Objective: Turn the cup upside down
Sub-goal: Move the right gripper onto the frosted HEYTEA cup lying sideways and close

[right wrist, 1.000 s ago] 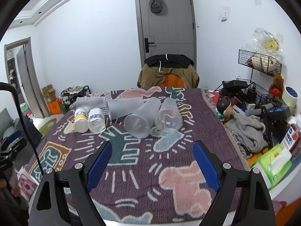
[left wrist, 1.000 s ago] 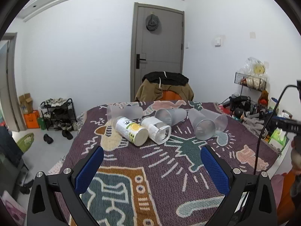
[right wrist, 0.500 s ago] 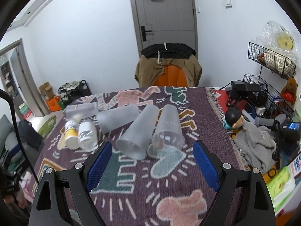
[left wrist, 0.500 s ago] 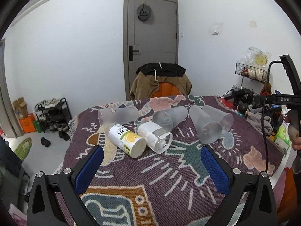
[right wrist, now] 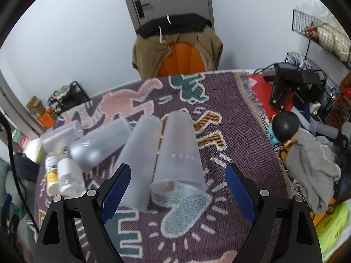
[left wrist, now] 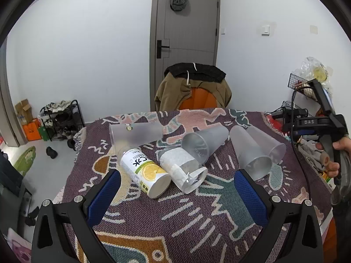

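Note:
Several frosted plastic cups lie on their sides on the patterned cloth. In the right wrist view my right gripper [right wrist: 177,186] is open, just above and short of the rightmost cup [right wrist: 178,151], whose mouth faces me; a second cup [right wrist: 138,164] lies against it on the left, a third cup [right wrist: 98,146] further left. My left gripper [left wrist: 175,192] is open and empty, above the cloth in front of a lemon-label can [left wrist: 144,171] and a clear bottle [left wrist: 182,171]. The same two right-hand cups [left wrist: 252,153] show there, with the right gripper's body [left wrist: 322,122] held above the table's right edge.
A chair [left wrist: 193,92] draped with a brown jacket stands behind the table. Clutter, a grey cloth [right wrist: 311,164] and a doll head [right wrist: 285,127] crowd the table's right side. Another cup [left wrist: 136,131] lies at the back left. A shoe rack [left wrist: 59,118] stands on the floor left.
My right gripper has moved forward and down over the two right cups, which now fill its view. My left gripper has moved closer to the can and bottle.

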`<action>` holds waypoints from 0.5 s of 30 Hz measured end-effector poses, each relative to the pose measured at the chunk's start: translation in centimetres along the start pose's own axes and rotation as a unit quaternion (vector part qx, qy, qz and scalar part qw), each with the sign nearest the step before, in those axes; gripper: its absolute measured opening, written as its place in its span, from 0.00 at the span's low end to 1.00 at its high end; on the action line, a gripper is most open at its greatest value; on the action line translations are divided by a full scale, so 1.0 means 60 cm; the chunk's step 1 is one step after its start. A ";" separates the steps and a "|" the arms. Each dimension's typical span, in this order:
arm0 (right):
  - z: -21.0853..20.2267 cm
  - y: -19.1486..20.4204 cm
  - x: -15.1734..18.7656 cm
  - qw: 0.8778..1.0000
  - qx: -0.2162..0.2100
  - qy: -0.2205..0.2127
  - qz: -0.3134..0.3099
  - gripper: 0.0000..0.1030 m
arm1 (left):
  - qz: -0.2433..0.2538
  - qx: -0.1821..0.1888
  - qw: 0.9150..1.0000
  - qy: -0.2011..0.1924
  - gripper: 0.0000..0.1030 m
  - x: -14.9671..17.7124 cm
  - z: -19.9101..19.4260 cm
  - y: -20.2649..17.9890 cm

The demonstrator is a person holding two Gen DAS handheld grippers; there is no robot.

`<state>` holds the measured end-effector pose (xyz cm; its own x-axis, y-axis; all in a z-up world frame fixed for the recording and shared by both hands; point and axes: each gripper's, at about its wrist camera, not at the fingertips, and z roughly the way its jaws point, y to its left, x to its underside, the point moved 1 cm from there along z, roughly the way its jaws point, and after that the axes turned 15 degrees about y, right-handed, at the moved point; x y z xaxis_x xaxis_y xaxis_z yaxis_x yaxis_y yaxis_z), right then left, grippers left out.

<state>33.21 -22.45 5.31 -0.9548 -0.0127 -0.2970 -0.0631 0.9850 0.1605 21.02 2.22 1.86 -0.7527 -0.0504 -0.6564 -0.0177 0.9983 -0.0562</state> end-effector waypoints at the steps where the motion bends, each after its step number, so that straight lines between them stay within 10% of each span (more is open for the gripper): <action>1: 0.015 -0.003 -0.010 1.000 0.003 0.013 0.003 0.85 | 0.000 0.000 1.000 0.002 1.00 -0.002 0.005 0.001; 15: 0.122 -0.013 -0.080 0.994 0.015 0.111 -0.001 0.85 | -0.023 0.007 0.999 0.037 1.00 -0.009 0.068 0.028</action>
<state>39.94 -21.91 -0.26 -0.9954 -0.0489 -0.0824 -0.0596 0.9895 0.1318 24.09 3.82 -0.97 -0.7982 -0.0939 -0.5951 -0.0454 0.9943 -0.0960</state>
